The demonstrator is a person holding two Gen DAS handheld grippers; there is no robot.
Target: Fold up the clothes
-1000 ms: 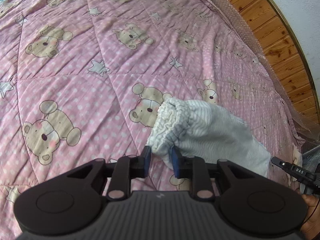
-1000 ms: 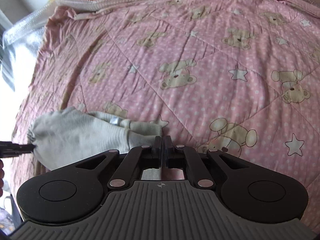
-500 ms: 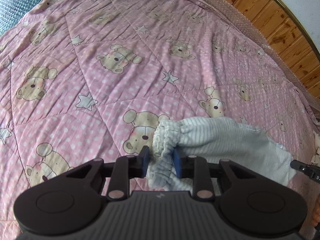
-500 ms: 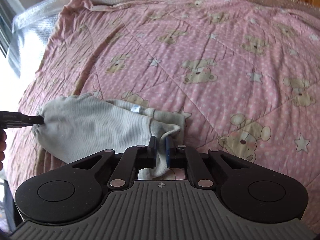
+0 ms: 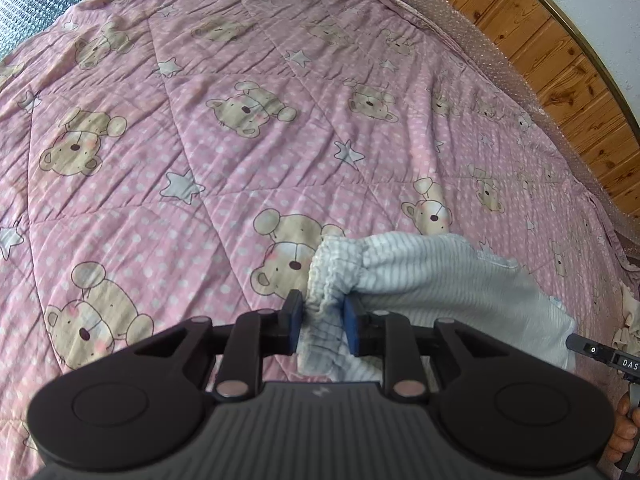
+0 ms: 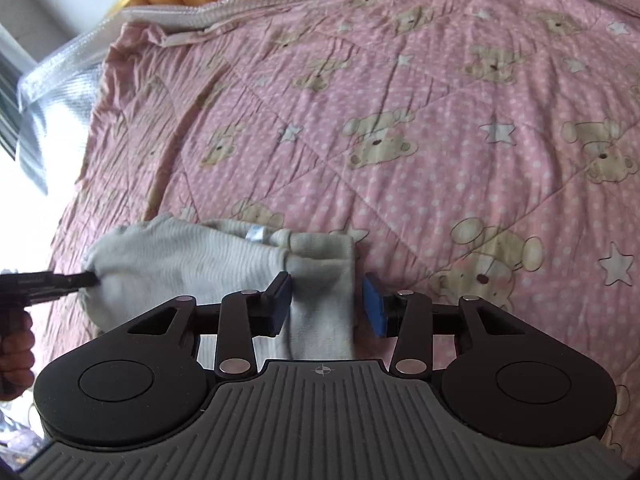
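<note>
Left wrist view: the left gripper (image 5: 320, 320) is clenched on the ruffled elastic edge of a small pale ribbed garment (image 5: 440, 272), cloth bunched tight between the blue pads (image 5: 352, 326). The rest of the garment runs off to the gripper's right, low over the pink bear-print quilt (image 5: 200, 140) of the bed. At the far right edge the tip of the right gripper (image 5: 600, 354) is seen next to the garment's other end, with a bit of the person's hand (image 5: 624, 428) below it. A wooden headboard (image 5: 560, 60) is seen beyond the quilt, upper right.

Right wrist view: the right gripper (image 6: 328, 304) stands released. Its jaws have just been opening; a folded strip of the garment (image 6: 180, 256) lies between them, touching the left pad (image 6: 282, 292) at most, w/ a clear gap to the other. The bulk of the cloth spreads to the gripper's left, where the left gripper (image 6: 86, 279) is seen pinching the far end.

Step in hand, as judged: a fold has prob. just been laid down at the right end & let go, while the left end is kept pinned.

Next move, as judged: the right gripper would need to be backed clear w/o dragging the strip, then a fresh edge picked or the left end carried over. Care is called for so the soft knit isn't pulled out of its fold.
</note>
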